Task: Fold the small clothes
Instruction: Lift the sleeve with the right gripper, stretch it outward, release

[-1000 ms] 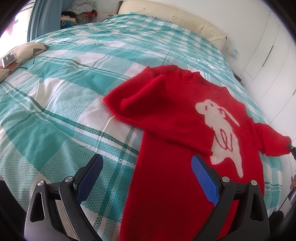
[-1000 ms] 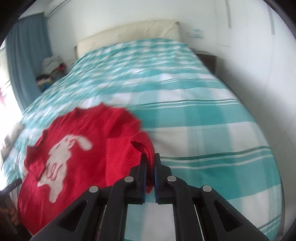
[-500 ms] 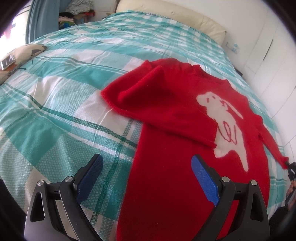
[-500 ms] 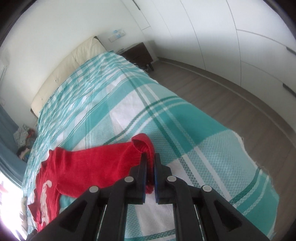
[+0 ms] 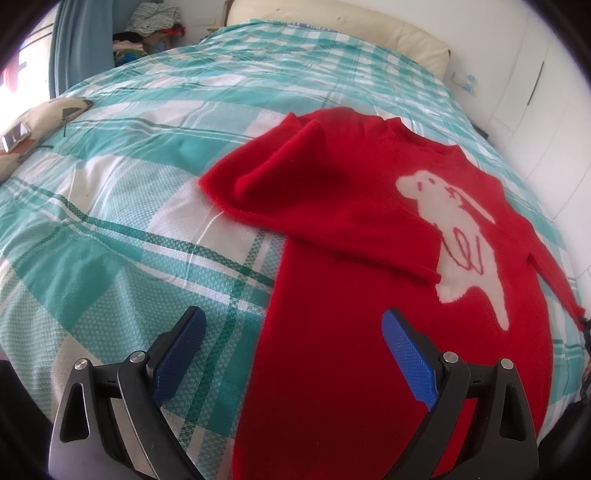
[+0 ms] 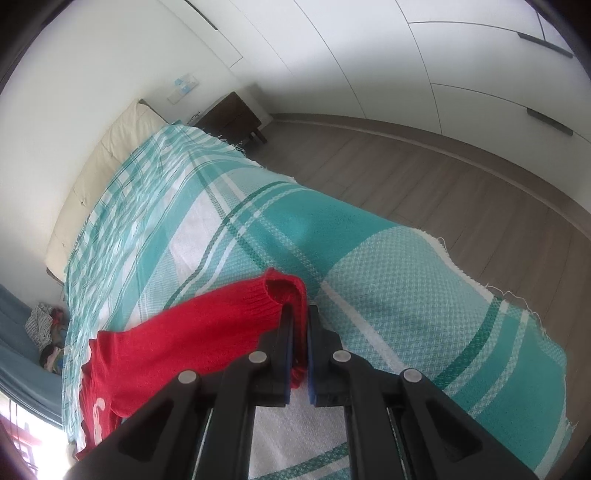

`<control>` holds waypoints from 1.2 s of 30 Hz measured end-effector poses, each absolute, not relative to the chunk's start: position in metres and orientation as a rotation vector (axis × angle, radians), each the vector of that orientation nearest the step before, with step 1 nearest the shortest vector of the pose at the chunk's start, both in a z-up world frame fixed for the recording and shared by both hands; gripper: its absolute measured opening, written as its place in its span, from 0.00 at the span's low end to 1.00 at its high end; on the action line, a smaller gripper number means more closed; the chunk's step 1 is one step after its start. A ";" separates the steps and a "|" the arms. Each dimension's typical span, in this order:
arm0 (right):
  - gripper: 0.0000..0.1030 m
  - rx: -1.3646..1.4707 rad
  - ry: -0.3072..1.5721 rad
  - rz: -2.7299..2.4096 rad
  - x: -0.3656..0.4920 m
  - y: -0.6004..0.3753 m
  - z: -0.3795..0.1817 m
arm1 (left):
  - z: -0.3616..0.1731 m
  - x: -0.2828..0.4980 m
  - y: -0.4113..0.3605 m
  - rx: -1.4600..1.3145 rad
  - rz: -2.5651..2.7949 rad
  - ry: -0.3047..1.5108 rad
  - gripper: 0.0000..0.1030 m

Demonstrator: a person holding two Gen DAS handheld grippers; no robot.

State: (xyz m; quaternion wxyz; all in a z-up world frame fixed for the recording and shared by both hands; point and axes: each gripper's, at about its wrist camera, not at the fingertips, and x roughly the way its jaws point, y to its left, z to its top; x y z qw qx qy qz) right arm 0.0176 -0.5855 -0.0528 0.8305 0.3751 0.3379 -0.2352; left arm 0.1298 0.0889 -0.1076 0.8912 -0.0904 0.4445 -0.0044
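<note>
A red sweater (image 5: pixel 369 258) with a white animal figure lies flat on the checked bedspread (image 5: pixel 129 184), toward the near right part of the bed. One sleeve (image 5: pixel 295 184) is folded across its chest. The left gripper (image 5: pixel 291 354) hangs above the sweater's near hem with its blue pads (image 5: pixel 406 354) spread wide and nothing between them. The right gripper (image 6: pixel 300 332) is pressed together on the cuff (image 6: pixel 284 291) of the other sleeve, which stretches out sideways toward the bed's right edge. A cream headboard (image 5: pixel 351 26) stands at the far end.
</note>
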 end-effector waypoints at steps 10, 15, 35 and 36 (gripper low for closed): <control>0.12 0.787 0.680 -0.541 0.009 -0.585 -0.046 | -0.109 0.130 0.077 -0.116 -0.008 0.915 0.94; 0.34 0.713 0.630 -0.711 -0.007 -0.582 -0.030 | -0.106 0.129 0.080 -0.135 -0.015 0.909 0.94; 0.73 0.462 0.218 -0.757 -0.067 -0.516 0.052 | -0.094 0.119 0.074 -0.106 -0.037 0.821 0.94; 0.73 0.436 0.226 -0.729 -0.065 -0.507 0.054 | -0.093 0.119 0.075 -0.112 -0.040 0.819 0.94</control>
